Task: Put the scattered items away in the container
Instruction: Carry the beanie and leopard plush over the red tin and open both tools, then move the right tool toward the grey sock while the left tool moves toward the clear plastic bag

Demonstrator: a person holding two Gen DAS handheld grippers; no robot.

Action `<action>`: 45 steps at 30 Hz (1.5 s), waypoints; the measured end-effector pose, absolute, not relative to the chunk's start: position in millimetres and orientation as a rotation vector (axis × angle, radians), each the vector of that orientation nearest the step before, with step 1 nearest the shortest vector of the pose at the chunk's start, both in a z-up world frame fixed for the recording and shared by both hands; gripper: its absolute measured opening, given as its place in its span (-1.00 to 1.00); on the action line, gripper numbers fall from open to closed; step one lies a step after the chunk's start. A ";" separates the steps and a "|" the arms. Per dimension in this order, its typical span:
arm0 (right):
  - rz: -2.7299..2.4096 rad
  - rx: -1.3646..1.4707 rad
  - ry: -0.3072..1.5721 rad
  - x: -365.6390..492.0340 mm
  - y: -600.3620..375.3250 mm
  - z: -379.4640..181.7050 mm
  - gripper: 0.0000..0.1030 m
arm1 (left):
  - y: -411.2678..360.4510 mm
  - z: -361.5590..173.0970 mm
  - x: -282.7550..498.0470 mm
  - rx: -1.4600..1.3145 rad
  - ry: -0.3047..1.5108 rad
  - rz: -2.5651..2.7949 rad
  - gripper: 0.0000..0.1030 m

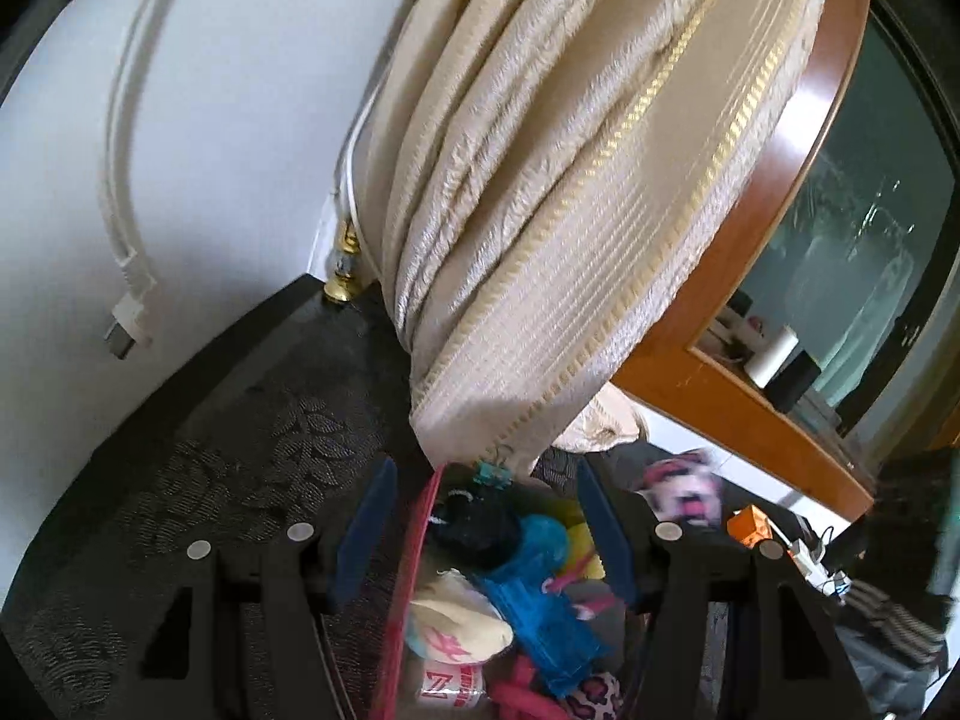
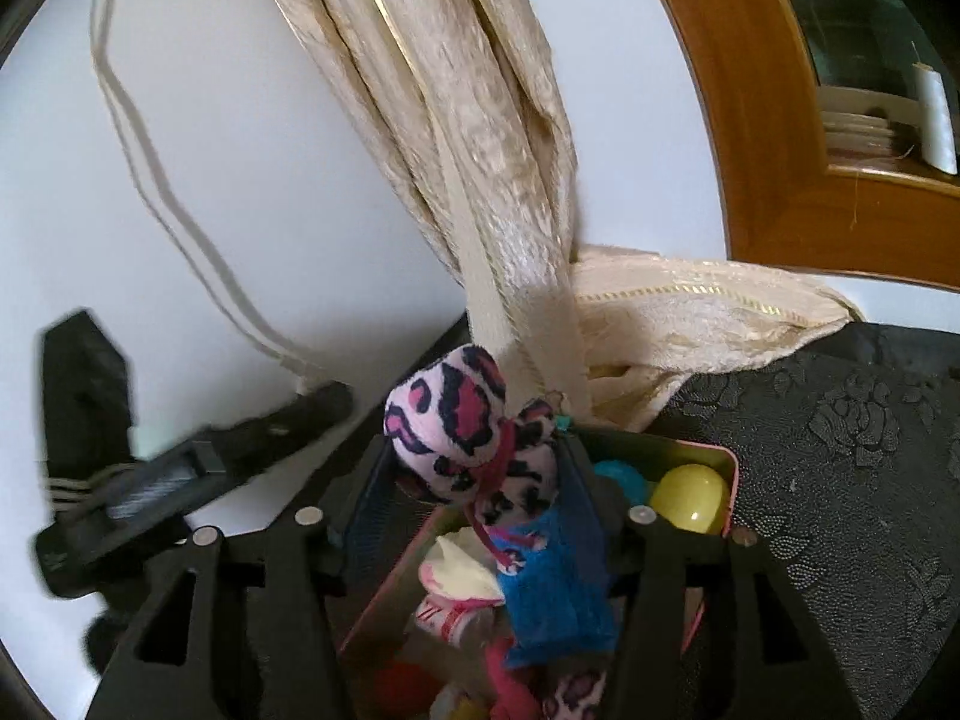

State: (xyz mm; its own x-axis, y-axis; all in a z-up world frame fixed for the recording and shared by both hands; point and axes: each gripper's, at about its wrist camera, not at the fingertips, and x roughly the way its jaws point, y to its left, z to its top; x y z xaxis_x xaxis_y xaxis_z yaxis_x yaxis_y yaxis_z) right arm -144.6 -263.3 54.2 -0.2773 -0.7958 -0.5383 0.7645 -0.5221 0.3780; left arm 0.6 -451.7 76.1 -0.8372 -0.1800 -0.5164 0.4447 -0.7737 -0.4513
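A pink-rimmed tin container (image 1: 414, 570) sits on a dark floral tablecloth, right under my left gripper (image 1: 485, 471), which is open with nothing between its blue fingers. Inside lie a black fuzzy item (image 1: 474, 525), a blue ball (image 1: 543, 540), a blue plastic piece (image 1: 540, 630) and a cream pouch (image 1: 456, 624). My right gripper (image 2: 474, 450) is shut on a pink, black and white leopard plush (image 2: 456, 414), held above the container (image 2: 729, 480). A yellow egg (image 2: 690, 498) and a blue cloth (image 2: 558, 588) lie in the tin. The plush (image 1: 678, 492) shows blurred in the left wrist view.
A cream curtain (image 1: 558, 192) hangs down to the tin's far edge against a white wall. White cables (image 1: 120, 180) dangle at left. A wooden window frame (image 1: 750, 300) is at right. An orange block (image 1: 750, 528) lies at right. The left gripper's body (image 2: 180, 468) is close on the left.
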 end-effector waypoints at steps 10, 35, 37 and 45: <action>-1.951 0.917 -0.040 -150.7 -257.7 37.3 0.27 | -442.6 76.5 -3.1 0.661 0.803 -2.618 0.24; -2.295 1.129 -0.379 -181.6 -9.1 -22.6 0.28 | -379.5 55.3 -47.5 0.883 0.560 -2.646 0.24; -2.336 1.128 -0.390 -183.3 11.3 -23.5 0.28 | -370.9 53.9 -49.7 0.902 0.556 -2.648 0.24; -2.465 1.177 -0.640 -195.6 107.8 -36.9 0.28 | -318.1 56.4 -64.9 0.971 0.524 -2.706 0.25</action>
State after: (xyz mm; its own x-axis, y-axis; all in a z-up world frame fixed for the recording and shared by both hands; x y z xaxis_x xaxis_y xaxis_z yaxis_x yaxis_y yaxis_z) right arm -195.6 107.8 -36.9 -0.6019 -0.4757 -0.6414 0.1038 -0.8430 0.5278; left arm -64.9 -318.1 56.4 -0.7578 -0.0842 -0.6470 0.3196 -0.9125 -0.2555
